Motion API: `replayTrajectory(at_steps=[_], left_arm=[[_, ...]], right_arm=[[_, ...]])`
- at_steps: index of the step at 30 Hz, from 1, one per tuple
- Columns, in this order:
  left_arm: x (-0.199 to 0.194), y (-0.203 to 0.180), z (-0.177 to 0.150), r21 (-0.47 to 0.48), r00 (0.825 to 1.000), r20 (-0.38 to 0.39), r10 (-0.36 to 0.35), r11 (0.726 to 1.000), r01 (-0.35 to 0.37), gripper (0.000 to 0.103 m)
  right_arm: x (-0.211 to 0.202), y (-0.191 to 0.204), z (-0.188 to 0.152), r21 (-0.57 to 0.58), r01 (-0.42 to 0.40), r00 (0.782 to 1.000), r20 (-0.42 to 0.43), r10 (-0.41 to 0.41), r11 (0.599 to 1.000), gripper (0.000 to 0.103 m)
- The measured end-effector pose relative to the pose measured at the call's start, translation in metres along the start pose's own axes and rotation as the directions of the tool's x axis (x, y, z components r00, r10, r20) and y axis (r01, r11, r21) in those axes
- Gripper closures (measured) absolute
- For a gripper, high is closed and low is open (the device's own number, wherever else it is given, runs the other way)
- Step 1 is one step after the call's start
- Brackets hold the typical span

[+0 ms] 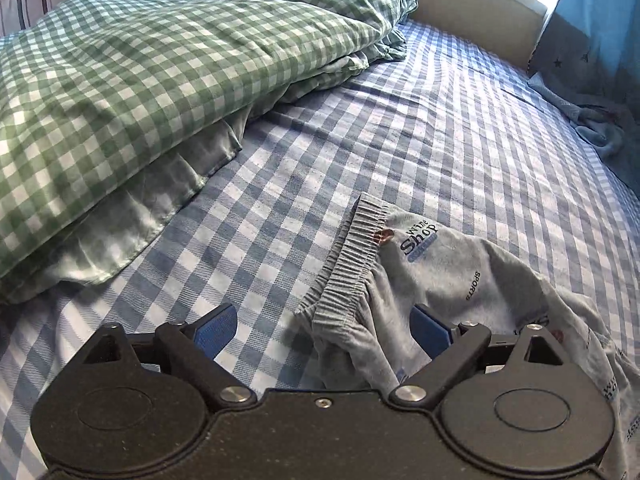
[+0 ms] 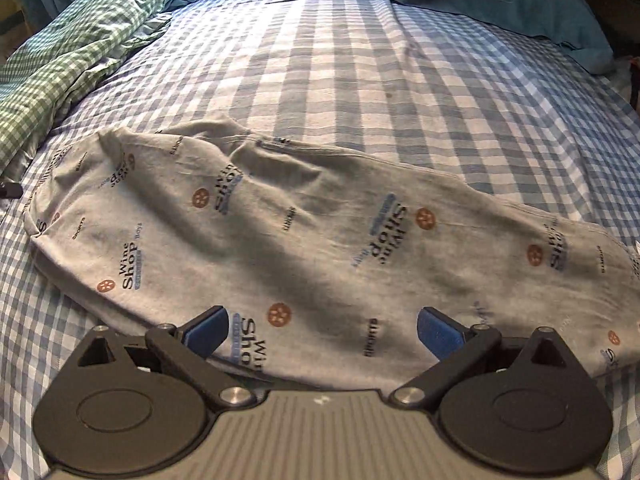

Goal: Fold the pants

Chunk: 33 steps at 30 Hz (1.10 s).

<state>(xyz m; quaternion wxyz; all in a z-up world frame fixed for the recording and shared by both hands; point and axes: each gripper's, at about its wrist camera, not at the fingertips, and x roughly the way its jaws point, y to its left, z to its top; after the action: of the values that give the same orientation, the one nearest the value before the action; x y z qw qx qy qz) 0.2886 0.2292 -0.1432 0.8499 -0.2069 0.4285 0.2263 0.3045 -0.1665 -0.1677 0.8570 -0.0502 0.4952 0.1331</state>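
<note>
A: Okay, pants (image 2: pixel 304 240) lie on the bed (image 2: pixel 360 60), long axis running left-right across the right wrist view, waistband (image 1: pixel 348 268) at the left tool's end.

B: Tools?

A: Left tool (image 1: pixel 324 324) spread wide, nothing pinched, waistband just ahead between its fingers. Right tool (image 2: pixel 322 330) also spread, empty, over the leg's near edge.

B: Which is nearer the waist?

A: Left. Right is nearer mid-leg; the hems run out of frame to its right, I think.

B: Writing?

A: Repeated "Wine Shop" print, "SPORTS", one "Boys". Orange dotted circles too. Green quilt (image 1: pixel 140 80) off to the left.
</note>
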Motion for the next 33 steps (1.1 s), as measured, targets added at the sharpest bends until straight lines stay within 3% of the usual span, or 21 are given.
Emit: replayTrajectory(at_steps=[3, 5, 7, 10, 13, 19, 27, 29, 32, 33], left_arm=[[0.016, 0.006, 0.004, -0.030, 0.999, -0.026, -0.040, 0.999, 0.039, 0.019], [0.025, 0.009, 0.005, -0.058, 0.996, -0.054, -0.065, 0.996, 0.062, 0.029], [0.032, 0.011, 0.004, -0.087, 0.993, -0.079, -0.087, 0.993, 0.080, 0.052], [0.035, 0.012, 0.002, -0.100, 0.994, -0.085, -0.071, 0.993, 0.063, 0.071], [0.026, 0.008, 0.002, -0.062, 0.996, -0.064, -0.055, 0.997, 0.051, 0.079], [-0.016, 0.000, 0.002, 0.050, 1.000, 0.019, 0.011, 0.999, -0.012, 0.080], [0.009, 0.009, -0.011, 0.060, 0.996, -0.047, 0.074, 0.996, -0.071, 0.080], [0.014, 0.012, -0.013, 0.030, 0.997, -0.059, 0.043, 0.999, -0.042, 0.078], [0.011, 0.019, -0.010, -0.031, 0.998, -0.054, 0.010, 0.999, -0.012, 0.057], [0.007, 0.019, -0.010, -0.032, 0.999, -0.041, 0.015, 0.999, -0.016, 0.040]], right_arm=[[0.005, 0.013, 0.005, -0.036, 0.006, 1.000, -0.008, -0.006, 0.999, 0.000], [0.009, 0.016, 0.008, -0.039, 0.014, 1.000, -0.015, -0.014, 0.999, 0.000], [0.015, 0.019, 0.012, -0.028, 0.020, 0.999, -0.024, -0.021, 0.999, 0.000], [0.021, 0.022, 0.014, -0.023, 0.030, 0.999, -0.034, -0.031, 0.999, 0.000], [0.024, 0.026, 0.013, -0.027, 0.031, 0.998, -0.047, -0.032, 0.999, 0.000], [0.022, 0.034, 0.012, -0.051, 0.014, 0.998, -0.056, -0.017, 0.999, 0.000], [0.031, 0.040, 0.012, -0.098, -0.004, 0.994, -0.106, -0.006, 0.995, 0.000], [0.030, 0.039, 0.013, -0.097, -0.012, 0.994, -0.106, 0.002, 0.995, 0.000], [0.020, 0.033, 0.022, -0.090, -0.047, 0.997, -0.057, 0.042, 0.995, 0.000], [0.017, 0.030, 0.028, -0.086, -0.064, 0.997, -0.040, 0.061, 0.994, 0.000]])
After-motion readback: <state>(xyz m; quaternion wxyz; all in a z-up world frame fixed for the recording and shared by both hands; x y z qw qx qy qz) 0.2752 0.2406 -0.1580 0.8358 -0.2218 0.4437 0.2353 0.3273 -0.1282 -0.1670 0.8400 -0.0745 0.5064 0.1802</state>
